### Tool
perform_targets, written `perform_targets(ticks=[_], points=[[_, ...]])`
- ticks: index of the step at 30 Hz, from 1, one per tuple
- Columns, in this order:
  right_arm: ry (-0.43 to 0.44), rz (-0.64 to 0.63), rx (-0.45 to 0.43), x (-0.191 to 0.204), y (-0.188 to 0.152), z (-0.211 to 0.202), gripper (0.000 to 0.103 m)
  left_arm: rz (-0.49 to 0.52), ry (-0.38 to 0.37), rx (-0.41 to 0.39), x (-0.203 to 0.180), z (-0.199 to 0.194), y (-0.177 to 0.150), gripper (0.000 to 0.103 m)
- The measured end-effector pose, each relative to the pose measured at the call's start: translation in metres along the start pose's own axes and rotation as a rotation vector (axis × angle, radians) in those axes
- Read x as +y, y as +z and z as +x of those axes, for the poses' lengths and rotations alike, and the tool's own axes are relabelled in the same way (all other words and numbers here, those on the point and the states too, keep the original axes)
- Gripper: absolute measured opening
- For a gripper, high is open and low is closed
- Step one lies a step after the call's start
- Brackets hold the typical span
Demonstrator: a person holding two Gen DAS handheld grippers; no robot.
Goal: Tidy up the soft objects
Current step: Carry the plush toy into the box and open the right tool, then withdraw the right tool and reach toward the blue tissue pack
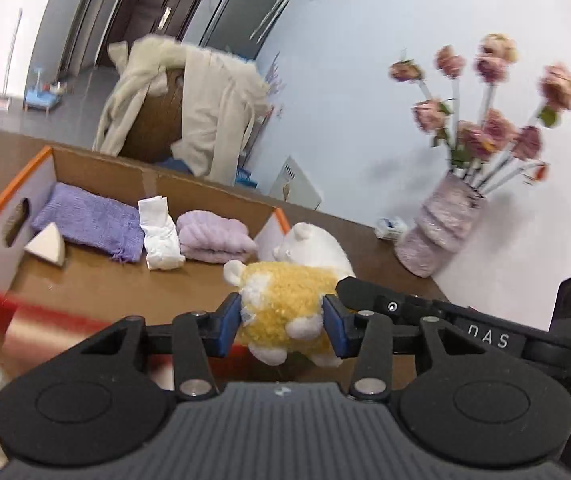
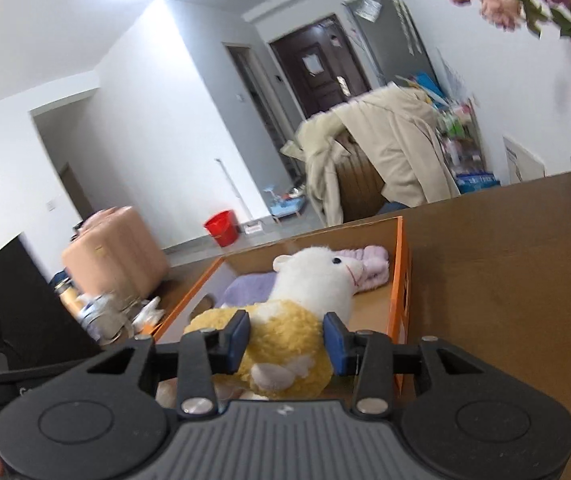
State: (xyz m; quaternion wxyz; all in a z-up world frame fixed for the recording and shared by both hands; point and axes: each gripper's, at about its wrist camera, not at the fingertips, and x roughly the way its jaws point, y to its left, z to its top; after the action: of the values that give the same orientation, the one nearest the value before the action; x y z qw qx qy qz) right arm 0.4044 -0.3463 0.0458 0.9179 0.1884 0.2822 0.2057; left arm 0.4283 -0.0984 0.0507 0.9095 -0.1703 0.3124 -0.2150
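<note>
Both grippers are closed on the same item — a plush sheep (image 1: pixel 285 304) with a yellow woolly body and white head. The left gripper (image 1: pixel 283 326) has its blue pads pressed into the body on either side; the right gripper (image 2: pixel 287 340) clamps it likewise, jaws narrowed against the wool. The toy is held above the near edge of the cardboard box (image 1: pixel 97 164), head toward the box's right end. Inside the box lie a purple knit cloth (image 1: pixel 89 222), a white folded cloth (image 1: pixel 159 234), a lilac folded towel (image 1: pixel 213 236) and a cream wedge (image 1: pixel 47 244). The box rests on a brown table (image 2: pixel 505 260) — a flower vase (image 1: pixel 437 232) stands near the wall.
</note>
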Motion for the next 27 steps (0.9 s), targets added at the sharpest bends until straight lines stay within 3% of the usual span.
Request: perform_targets(ticks=[7, 12, 15, 19, 27], points=[[-0.087, 0.053, 0.073, -0.027, 0.016, 0.076, 0.04, 0.014, 0.006, 0.094, 0.029, 0.056, -0.001, 0.044], [-0.166, -0.01, 0.12, -0.027, 0.004, 0.098, 0.038, 0.031, 0.005, 0.126, 0.036, 0.076, -0.01, 0.045], [-0.204, -0.023, 0.115, -0.026, 0.003, 0.1, 0.031, 0.038, -0.002, 0.122, 0.037, 0.077, -0.01, 0.054], [-0.207, -0.031, 0.095, -0.022, 0.007, 0.088, 0.039, 0.061, 0.021, 0.097, 0.036, 0.054, -0.006, 0.061], [-0.229, -0.149, 0.0, 0.015, 0.018, 0.024, 0.054, 0.178, 0.148, -0.062, 0.03, -0.064, 0.006, 0.075]])
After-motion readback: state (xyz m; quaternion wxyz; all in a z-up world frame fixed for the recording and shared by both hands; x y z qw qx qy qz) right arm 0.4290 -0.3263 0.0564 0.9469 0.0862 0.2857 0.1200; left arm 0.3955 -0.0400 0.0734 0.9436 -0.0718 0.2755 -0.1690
